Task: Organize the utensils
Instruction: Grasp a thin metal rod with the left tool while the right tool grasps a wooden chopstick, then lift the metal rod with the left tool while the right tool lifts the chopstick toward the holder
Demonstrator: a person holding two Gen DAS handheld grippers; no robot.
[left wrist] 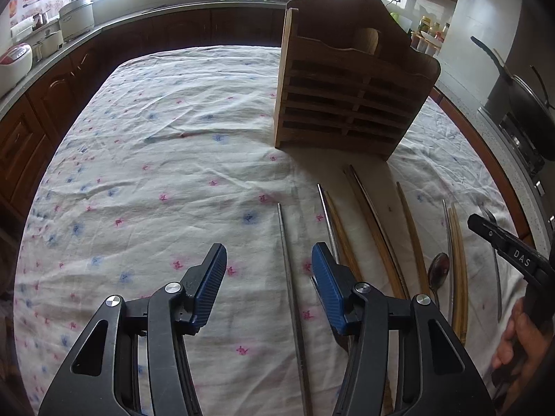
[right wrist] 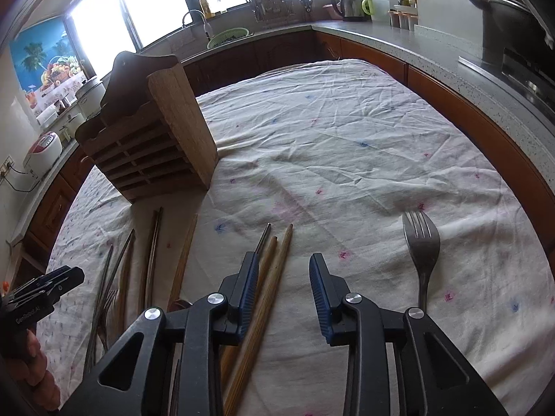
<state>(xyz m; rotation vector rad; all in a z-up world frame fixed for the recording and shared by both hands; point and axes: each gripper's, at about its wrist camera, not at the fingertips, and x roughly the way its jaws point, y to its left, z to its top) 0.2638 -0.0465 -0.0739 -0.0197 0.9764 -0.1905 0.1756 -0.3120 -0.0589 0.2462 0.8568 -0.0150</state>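
A wooden slatted utensil holder (left wrist: 350, 86) stands on the floral tablecloth; it also shows in the right wrist view (right wrist: 149, 145). Several chopsticks, metal and wooden, lie in front of it. My left gripper (left wrist: 269, 260) is open and empty, with a metal chopstick (left wrist: 289, 277) lying between its fingers. A spoon (left wrist: 437, 272) lies to its right. My right gripper (right wrist: 283, 270) is open and empty above the cloth, with two wooden chopsticks (right wrist: 269, 291) by its left finger and a metal fork (right wrist: 421, 242) to its right.
The table (right wrist: 347, 131) is ringed by kitchen counters with wooden cabinets. Rice cookers (left wrist: 74, 17) stand at the left, a pan (left wrist: 520, 97) on the stove at the right, a sink and green basket (right wrist: 227, 36) at the back.
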